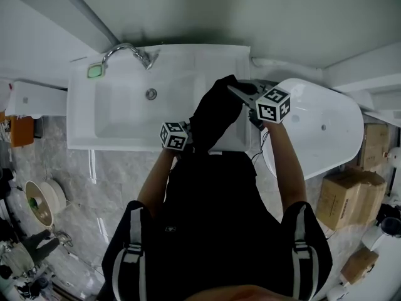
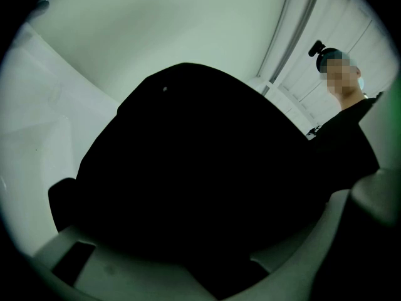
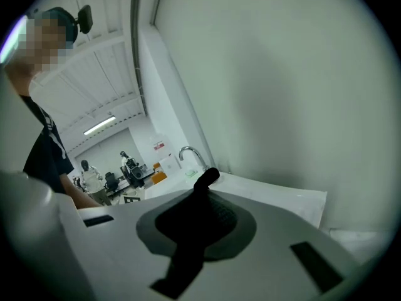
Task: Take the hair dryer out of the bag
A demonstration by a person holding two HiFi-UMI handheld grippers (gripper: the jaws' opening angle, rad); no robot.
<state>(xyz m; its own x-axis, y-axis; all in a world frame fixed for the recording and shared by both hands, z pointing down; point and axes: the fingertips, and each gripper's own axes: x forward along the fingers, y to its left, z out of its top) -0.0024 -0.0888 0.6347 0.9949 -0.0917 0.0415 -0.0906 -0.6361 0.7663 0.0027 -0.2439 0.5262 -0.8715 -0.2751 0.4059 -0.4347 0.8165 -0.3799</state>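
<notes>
with the left gripper clamped on the black bag at centre frame and the right gripper pinched tight on a thin black strip at its upper-right mouth, draw that opening wide and steady first, since the hair dryer is unseen, presumably still inside.

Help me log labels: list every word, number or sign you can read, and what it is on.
No text can be read.
Sign, red and white, far behind the sink: too small to read.
Left cube and right cube: black square marker patterns, no words.
Boxes: no legible print.
</notes>
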